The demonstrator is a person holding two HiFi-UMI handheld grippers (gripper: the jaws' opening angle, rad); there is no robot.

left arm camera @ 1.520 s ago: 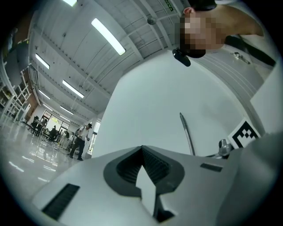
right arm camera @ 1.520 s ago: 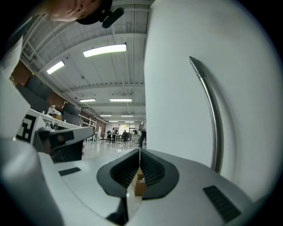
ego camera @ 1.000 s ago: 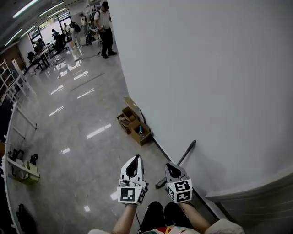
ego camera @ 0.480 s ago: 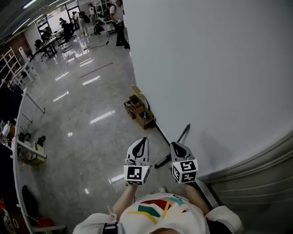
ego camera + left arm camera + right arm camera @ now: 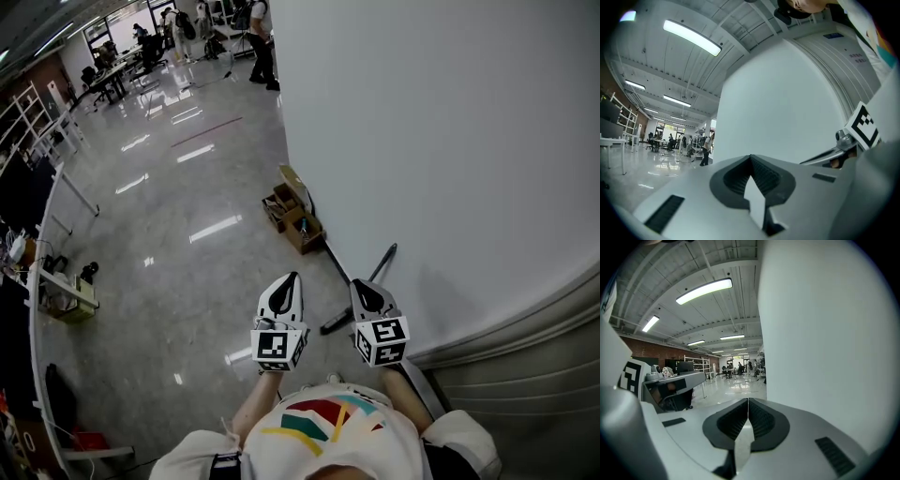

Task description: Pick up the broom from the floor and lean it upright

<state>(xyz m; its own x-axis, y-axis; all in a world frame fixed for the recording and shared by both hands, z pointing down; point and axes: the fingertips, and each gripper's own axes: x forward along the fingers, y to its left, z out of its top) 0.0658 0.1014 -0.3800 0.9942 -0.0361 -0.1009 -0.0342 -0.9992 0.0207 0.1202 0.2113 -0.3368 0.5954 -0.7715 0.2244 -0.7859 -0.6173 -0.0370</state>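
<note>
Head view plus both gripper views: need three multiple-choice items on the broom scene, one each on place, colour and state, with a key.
1. Where is the broom?
A. Flat on the open floor
B. Leaning on the white wall
C. Lifted clear of the floor

2. What colour is the broom?
A. Yellow
B. White
C. Dark, near black

3. How do the fingers of the left gripper and the right gripper stand?
A. Both shut, nothing between them
B. Both wide open
C. Both shut on the broom

Key:
1 B: in the head view its low end sits on the floor and its top rests against the wall.
2 C: it shows as a dark line against the pale wall.
3 A: in each gripper view the fingers meet, with only the room showing beyond them.
</note>
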